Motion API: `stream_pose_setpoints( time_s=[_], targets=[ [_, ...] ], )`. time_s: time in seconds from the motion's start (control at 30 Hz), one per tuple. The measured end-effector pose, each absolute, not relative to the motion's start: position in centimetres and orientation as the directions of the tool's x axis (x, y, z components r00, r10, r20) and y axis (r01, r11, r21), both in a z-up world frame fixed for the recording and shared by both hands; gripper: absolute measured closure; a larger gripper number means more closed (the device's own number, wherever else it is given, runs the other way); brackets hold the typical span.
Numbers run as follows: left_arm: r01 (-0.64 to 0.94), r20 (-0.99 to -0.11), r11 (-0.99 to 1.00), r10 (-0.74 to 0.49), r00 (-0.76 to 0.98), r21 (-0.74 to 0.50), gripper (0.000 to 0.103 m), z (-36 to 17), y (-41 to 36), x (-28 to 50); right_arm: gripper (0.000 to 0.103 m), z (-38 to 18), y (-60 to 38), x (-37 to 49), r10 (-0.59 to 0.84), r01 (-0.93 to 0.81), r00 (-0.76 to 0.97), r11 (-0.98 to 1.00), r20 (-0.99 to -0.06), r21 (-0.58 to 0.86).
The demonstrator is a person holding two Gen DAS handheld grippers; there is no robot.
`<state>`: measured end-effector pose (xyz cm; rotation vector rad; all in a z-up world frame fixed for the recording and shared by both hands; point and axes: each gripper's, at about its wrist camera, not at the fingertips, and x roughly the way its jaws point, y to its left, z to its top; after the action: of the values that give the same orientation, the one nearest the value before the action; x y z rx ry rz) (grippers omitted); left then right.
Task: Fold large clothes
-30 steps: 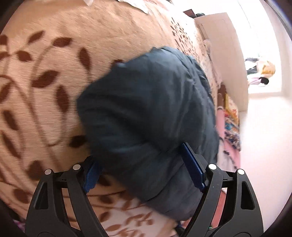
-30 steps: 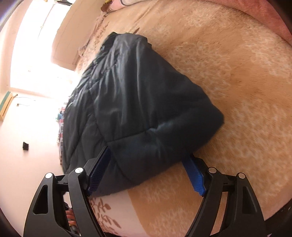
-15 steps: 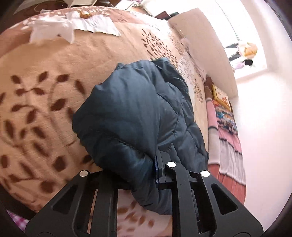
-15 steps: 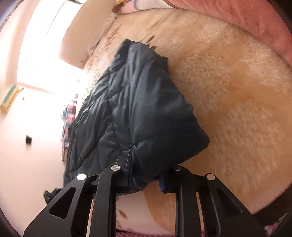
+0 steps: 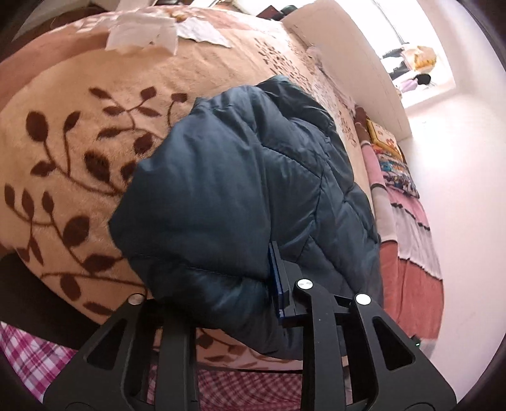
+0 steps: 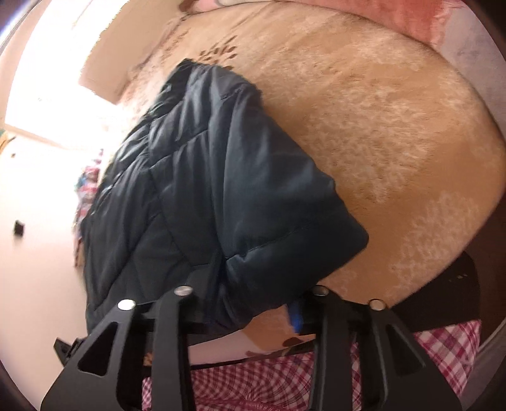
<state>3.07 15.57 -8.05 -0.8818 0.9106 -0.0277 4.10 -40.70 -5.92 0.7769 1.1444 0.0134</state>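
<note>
We hold a dark blue quilted jacket [image 5: 240,196] by its near end, one gripper at each corner, and it lies folded on a tan blanket [image 5: 72,177] patterned with brown leaves that covers the bed. In the left wrist view the left gripper [image 5: 218,294] is clamped on a puffy fold of the jacket's near edge: its blue pad [image 5: 276,284] presses into the fabric on one side, while the other finger is buried under the bulge, and these jaws have just been easing apart a little while the cloth remains pinched between them. In the right wrist view the right gripper [image 6: 253,300] has the jacket's [image 6: 205,202] other near corner between its fingers; its jaws have just been opening, the blue pad [image 6: 294,316] on the right finger looks to stand slightly clear of the cloth, and the picture is blurred there, so we cannot tell whether the pads truly press on it. The jacket's long axis runs away from us, from the grippers toward the pale headboard [image 5: 357,72] and the bright window [image 5: 408,50] at the far end, with the narrower far end pointing that way. It sits near the bed's edge on the side toward the white wall [image 5: 458,196], just beside a strip of pink and striped bedding [image 5: 408,240]. White cloths [image 5: 148,28] lie well apart at the far left of the blanket. Pink checked fabric [image 6: 253,379] shows below both grippers.
</note>
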Motion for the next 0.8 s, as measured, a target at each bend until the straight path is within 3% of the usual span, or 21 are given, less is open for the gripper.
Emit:
stream_pose_setpoints(
  time_s=[0.07,0.17,0.23,0.33,0.4,0.5,0.57,0.67,0.73,0.8],
  targets=[
    [-0.33,-0.675,0.659,-0.374,0.635,-0.676,0.07,-8.2,15.5,3.3,0.045,-5.3,-40.7,3.6,0.353,0.409,0.432,0.743,-0.83,0.529],
    [-0.308,-0.681,0.677,-0.391,0.619,-0.669,0.057,-8.3,15.3,3.2,0.035,-3.2,-41.4,2.7,0.276,0.42,0.435,0.78,-0.857,0.464],
    [-0.29,-0.691,0.705,-0.382,0.613,-0.647,0.054,-8.2,15.0,3.3,0.025,-0.5,-41.9,1.7,0.156,0.436,0.468,0.815,-0.87,0.381],
    [-0.295,-0.703,0.718,-0.368,0.608,-0.631,0.05,-8.3,15.0,3.4,0.024,3.3,-41.4,0.4,0.125,0.373,0.565,0.843,-0.816,0.388],
    [-0.326,-0.712,0.701,-0.365,0.6,-0.634,0.043,-8.7,15.1,3.6,0.024,4.9,-40.3,0.9,0.167,0.304,0.61,0.853,-0.774,0.423],
    [-0.341,-0.718,0.693,-0.366,0.593,-0.635,0.041,-9.1,15.2,3.7,0.025,5.8,-36.7,3.4,0.215,0.19,0.609,0.895,-0.763,0.403],
    [-0.335,-0.734,0.719,-0.351,0.581,-0.608,0.04,-9.0,14.9,3.9,0.038,6.0,-33.1,5.8,0.264,0.072,0.589,0.924,-0.764,0.375],
    [-0.341,-0.743,0.728,-0.336,0.579,-0.595,0.04,-8.9,14.7,3.9,0.048,6.1,-27.1,8.9,0.283,-0.081,0.565,0.954,-0.775,0.289],
    [-0.343,-0.751,0.738,-0.324,0.576,-0.581,0.039,-8.8,14.6,3.9,0.051,5.8,-23.6,11.2,0.287,-0.156,0.527,0.958,-0.8,0.241],
    [-0.335,-0.756,0.754,-0.311,0.577,-0.565,0.045,-8.5,14.4,3.9,0.055,5.5,-20.5,13.8,0.31,-0.237,0.52,0.948,-0.796,0.214]
  ],
)
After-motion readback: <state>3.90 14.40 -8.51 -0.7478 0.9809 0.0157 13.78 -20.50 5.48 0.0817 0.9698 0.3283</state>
